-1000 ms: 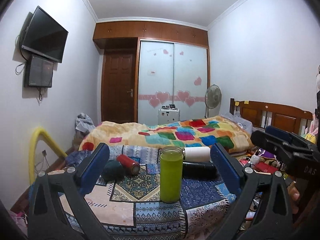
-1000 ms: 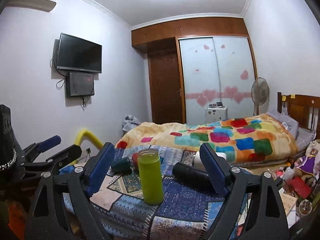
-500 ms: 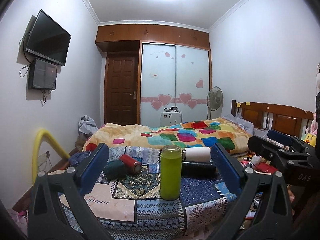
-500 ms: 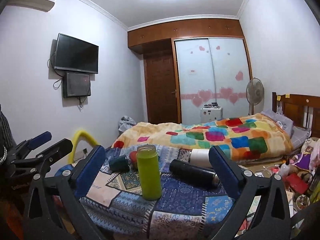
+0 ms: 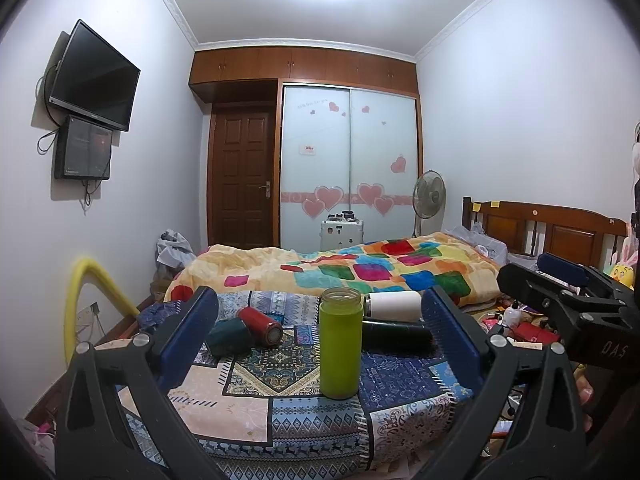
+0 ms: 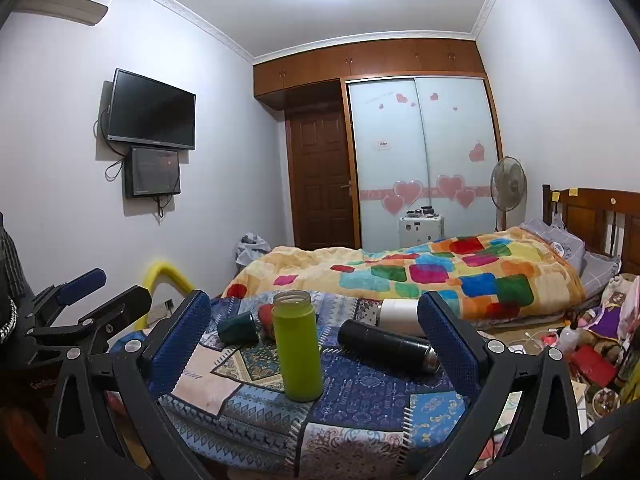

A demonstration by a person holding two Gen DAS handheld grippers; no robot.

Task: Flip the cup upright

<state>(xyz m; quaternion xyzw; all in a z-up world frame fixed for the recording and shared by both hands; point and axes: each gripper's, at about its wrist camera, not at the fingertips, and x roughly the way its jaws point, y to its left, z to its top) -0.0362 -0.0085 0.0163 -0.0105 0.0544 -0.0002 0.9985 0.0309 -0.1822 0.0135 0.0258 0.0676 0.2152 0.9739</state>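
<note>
A lime-green cup stands upright, mouth up, on the patterned cloth of a small table; it also shows in the right wrist view. My left gripper is open and empty, pulled back from the cup, with its blue pads either side of it in view. My right gripper is open and empty, also back from the cup. Each gripper shows at the edge of the other's view.
On the cloth lie a black flask, a white cup, a red can and a dark green cup, all on their sides. A bed with a colourful quilt stands behind the table. Clutter covers the floor at right.
Both grippers have drawn back and risen a little from the table. The green cup stands still and appears smaller in both views.
</note>
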